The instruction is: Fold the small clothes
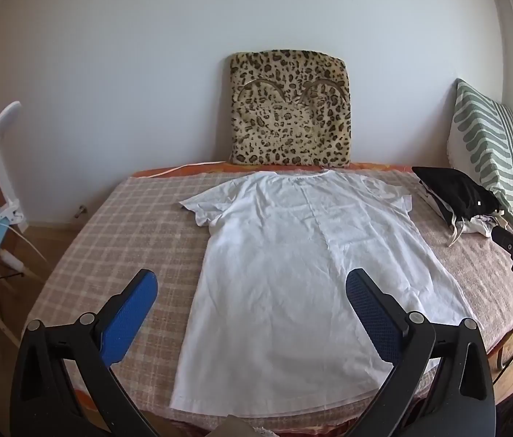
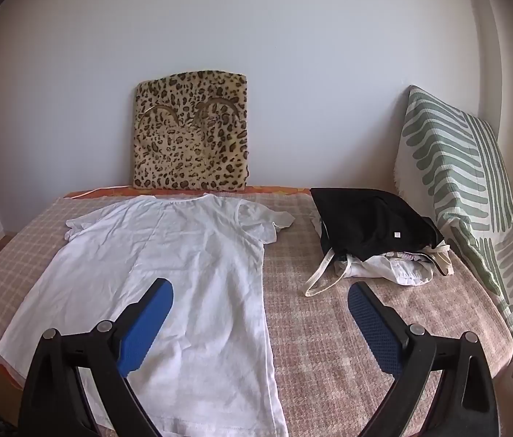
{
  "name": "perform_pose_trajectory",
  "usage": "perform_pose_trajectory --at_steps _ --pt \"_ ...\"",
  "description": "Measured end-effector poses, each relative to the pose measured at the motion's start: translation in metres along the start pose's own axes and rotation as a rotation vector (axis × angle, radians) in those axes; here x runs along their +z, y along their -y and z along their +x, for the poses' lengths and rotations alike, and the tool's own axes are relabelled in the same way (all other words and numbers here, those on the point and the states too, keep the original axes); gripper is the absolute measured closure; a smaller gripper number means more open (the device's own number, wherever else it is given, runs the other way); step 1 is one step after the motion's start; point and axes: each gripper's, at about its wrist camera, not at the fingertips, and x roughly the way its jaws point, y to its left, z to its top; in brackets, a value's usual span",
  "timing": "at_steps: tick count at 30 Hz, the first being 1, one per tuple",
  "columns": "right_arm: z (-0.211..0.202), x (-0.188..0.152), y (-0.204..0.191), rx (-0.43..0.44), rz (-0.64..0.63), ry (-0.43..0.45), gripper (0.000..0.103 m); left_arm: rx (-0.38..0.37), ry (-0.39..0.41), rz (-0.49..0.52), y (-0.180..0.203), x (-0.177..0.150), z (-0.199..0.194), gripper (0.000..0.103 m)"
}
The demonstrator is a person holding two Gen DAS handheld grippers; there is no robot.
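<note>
1. Against the pale wall stood a bed with a checked pink-beige cover [image 1: 118,240].
2. Its centre carried a flat white cotton T-shirt [image 1: 292,266], hem at the near edge.
3. Left gripper [image 1: 251,313] and right gripper [image 2: 260,322] hovered spread wide, pinching nothing.
4. Best to pinch a sleeve edge cleanly and fold inward.

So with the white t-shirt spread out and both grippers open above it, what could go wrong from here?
The white t-shirt is thin and wrinkled, so a pinch might also catch the checked bedspread. Its hem lies at the bed's near edge and could slide off. The black garment pile sits close on the right; a wide fold might snag it.
</note>
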Motion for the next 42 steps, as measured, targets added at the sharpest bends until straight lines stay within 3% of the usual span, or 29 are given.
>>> perform_pose_trajectory --at_steps 42 --pt "0.0008 -0.0004 -0.0023 0.001 0.003 0.002 0.005 0.005 0.001 0.002 -0.001 -0.0008 -0.0002 0.0"
